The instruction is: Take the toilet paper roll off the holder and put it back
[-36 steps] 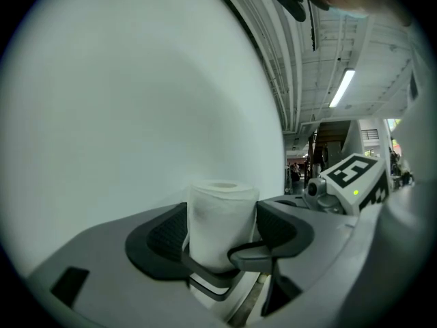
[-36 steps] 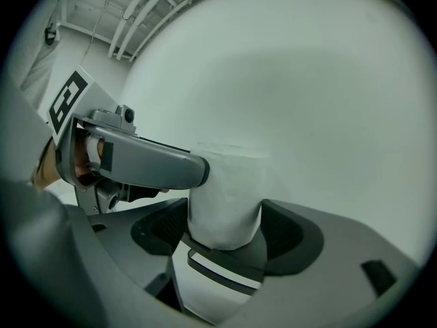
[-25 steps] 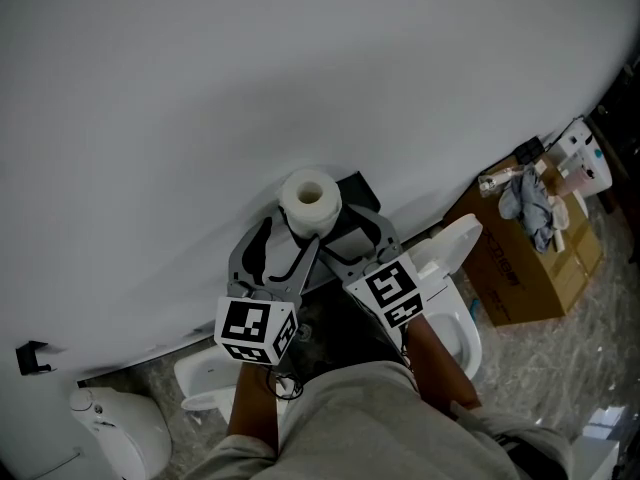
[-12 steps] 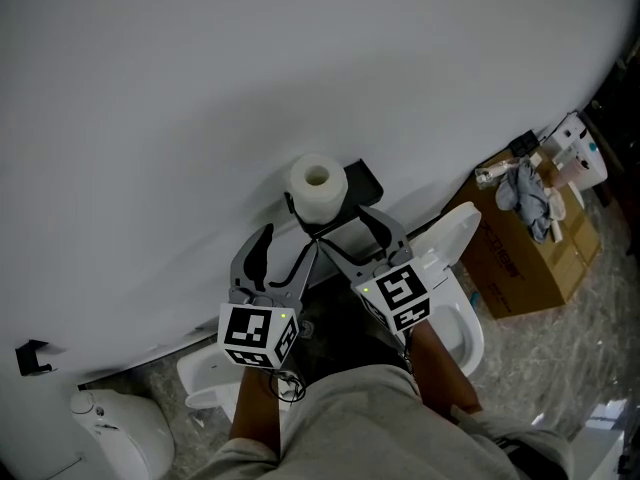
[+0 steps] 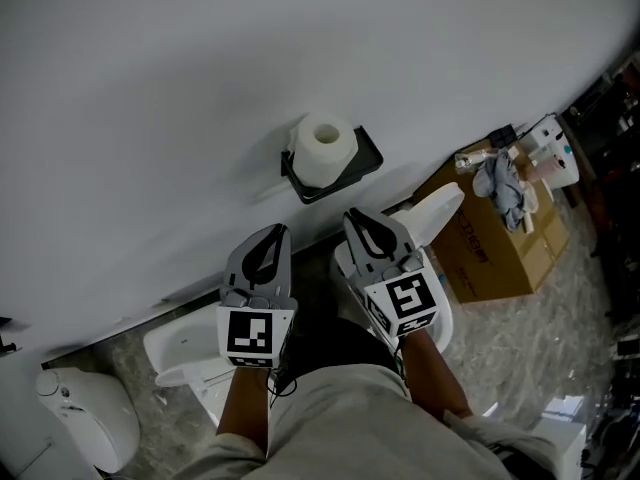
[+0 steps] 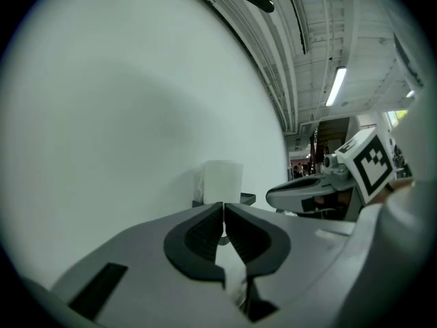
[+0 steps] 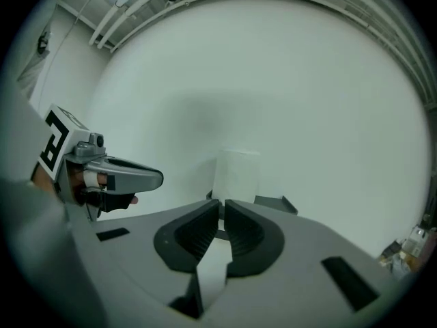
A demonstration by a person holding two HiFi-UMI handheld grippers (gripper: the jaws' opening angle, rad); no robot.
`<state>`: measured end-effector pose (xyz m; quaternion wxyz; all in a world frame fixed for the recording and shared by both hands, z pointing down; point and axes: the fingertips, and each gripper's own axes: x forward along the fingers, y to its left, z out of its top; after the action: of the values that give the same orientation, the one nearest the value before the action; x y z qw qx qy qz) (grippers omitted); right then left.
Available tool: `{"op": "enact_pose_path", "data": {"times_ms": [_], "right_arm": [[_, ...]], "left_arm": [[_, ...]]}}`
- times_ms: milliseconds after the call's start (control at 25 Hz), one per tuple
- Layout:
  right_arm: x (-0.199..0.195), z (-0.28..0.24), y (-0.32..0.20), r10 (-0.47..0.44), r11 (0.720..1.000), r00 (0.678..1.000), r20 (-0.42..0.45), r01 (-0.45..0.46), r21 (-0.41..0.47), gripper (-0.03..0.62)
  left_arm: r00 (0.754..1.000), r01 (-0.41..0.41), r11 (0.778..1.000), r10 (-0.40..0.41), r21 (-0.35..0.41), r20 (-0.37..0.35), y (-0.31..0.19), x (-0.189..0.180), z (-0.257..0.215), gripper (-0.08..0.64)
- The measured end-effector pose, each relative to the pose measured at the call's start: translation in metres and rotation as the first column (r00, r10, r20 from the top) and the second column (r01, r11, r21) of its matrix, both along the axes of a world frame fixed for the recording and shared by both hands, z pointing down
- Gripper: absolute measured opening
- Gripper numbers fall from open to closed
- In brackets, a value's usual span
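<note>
The white toilet paper roll stands upright on the black holder tray fixed to the white wall. Both grippers hang below it, apart from it. My left gripper is shut with nothing between its jaws. The jaws of my right gripper are closing and stand almost together, also empty. In the left gripper view the roll sits beyond the closed tips of the left gripper. The right gripper view shows the roll and tray ahead of the right gripper.
A white toilet with raised lid is right under my right gripper. A cardboard box with a cloth and bottles on top stands at the right. Another white fixture and a white bin sit lower left.
Both grippers have drawn back and down from the roll and their jaws have gone from wide open to closed. The roll stays upright on the holder tray.
</note>
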<state>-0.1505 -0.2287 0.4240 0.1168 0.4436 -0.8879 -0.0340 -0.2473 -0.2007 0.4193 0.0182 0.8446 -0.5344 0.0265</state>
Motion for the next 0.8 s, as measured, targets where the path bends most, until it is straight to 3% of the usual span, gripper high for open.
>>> {"op": "enact_pose_path", "data": {"times_ms": [360, 600, 800], "right_arm": [[0.013, -0.006, 0.016, 0.038, 0.999, 0.999, 0.012, -0.038, 0.034, 0.005], [0.033, -0.021, 0.036, 0.006, 0.996, 1.0, 0.0, -0.006, 0.088, 0.005], [0.056, -0.036, 0.056, -0.032, 0.991, 0.999, 0.041, 0.026, 0.13, 0.005]], "left_arm": [[0.999, 0.034, 0.999, -0.033, 0.015, -0.025, 0.015, 0.003, 0.005, 0.012], [0.991, 0.133, 0.99, -0.131, 0.048, -0.033, 0.03, 0.013, -0.005, 0.012], [0.977, 0.206, 0.976, -0.201, 0.067, -0.067, 0.057, 0.03, -0.018, 0.012]]}}
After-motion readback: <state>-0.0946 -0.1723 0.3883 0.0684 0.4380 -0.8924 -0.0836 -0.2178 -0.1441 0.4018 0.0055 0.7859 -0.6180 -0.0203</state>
